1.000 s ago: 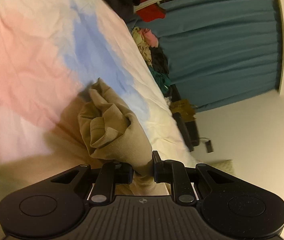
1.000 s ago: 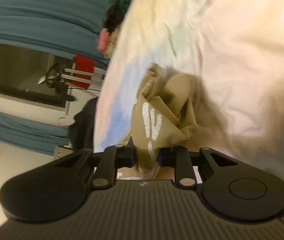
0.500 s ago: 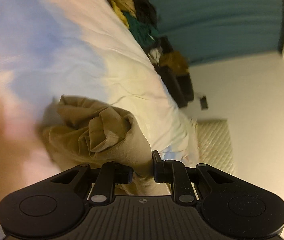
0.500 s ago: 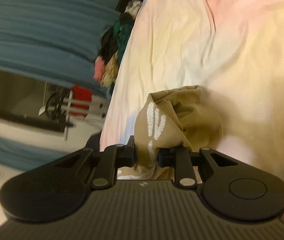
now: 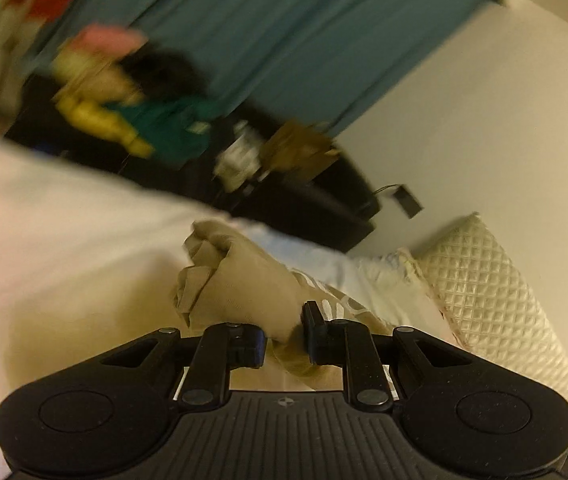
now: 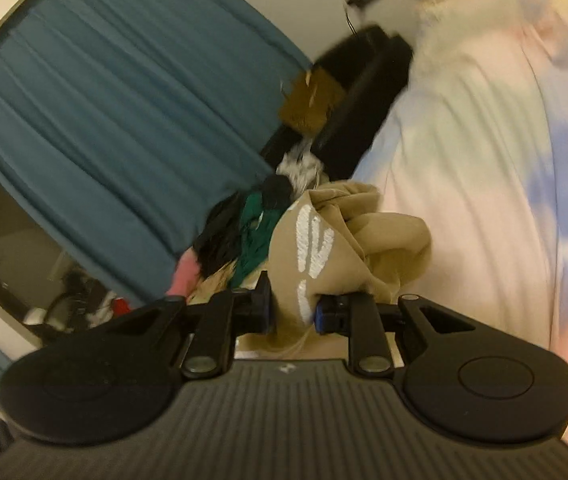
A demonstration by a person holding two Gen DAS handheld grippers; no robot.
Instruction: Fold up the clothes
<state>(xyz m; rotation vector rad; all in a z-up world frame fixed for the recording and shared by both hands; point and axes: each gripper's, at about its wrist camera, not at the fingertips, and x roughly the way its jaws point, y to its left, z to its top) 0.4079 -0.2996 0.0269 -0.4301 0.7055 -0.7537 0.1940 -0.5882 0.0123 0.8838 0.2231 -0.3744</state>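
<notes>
Tan garment point(image 5: 239, 280) bunched above the pastel bedsheet point(image 5: 63, 240), clamped by both left gripper point(image 5: 284, 338) and right gripper point(image 6: 294, 310).

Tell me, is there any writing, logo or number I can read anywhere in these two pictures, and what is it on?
No text can be read as words.
White print on the tan garment: thick strokes, bunched in folds between the fingers of the right gripper; unreadable.
The same garment in the left gripper: pale print curving away; unreadable.
Small round emblem on each gripper body: a symbol, no letters.
</notes>
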